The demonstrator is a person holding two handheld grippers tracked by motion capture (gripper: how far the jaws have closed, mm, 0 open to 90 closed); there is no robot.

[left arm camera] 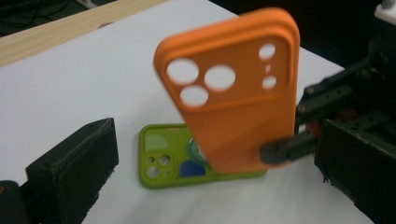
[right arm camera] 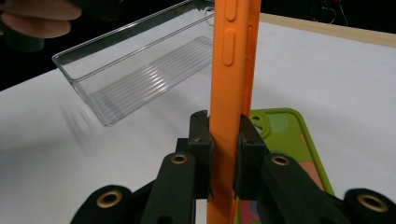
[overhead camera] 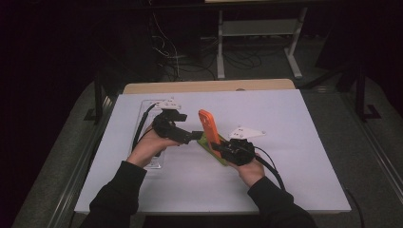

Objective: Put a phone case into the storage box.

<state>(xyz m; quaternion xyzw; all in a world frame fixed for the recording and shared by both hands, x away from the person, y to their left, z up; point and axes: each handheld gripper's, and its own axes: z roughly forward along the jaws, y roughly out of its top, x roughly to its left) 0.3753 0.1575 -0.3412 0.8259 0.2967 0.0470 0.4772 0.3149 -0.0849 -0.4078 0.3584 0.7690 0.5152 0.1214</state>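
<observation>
1. Standing upright above the table, an orange phone case [overhead camera: 209, 127] is pinched at its lower end by the right gripper [right arm camera: 223, 154] — both black pads are pressed flat against its two faces. Its side buttons are seen in the right gripper view; its camera cut-outs are seen in the left gripper view.
2. Right gripper [overhead camera: 222, 148]: held in the person's right hand [overhead camera: 251, 172], jaws clamped on the orange case.
3. Left gripper [overhead camera: 196, 136]: held in the left hand [overhead camera: 148, 147], jaws spread wide. In its own view nothing is gripped between them; the orange case is seen beyond them, untouched.
4. Green phone case [left arm camera: 164, 156]: laid flat on the white table [overhead camera: 294, 142], back face up, directly beneath the orange case and partly hidden by it.
5. Clear plastic tray [right arm camera: 135, 79] — set on the table beyond the left hand, apart from both cases.
</observation>
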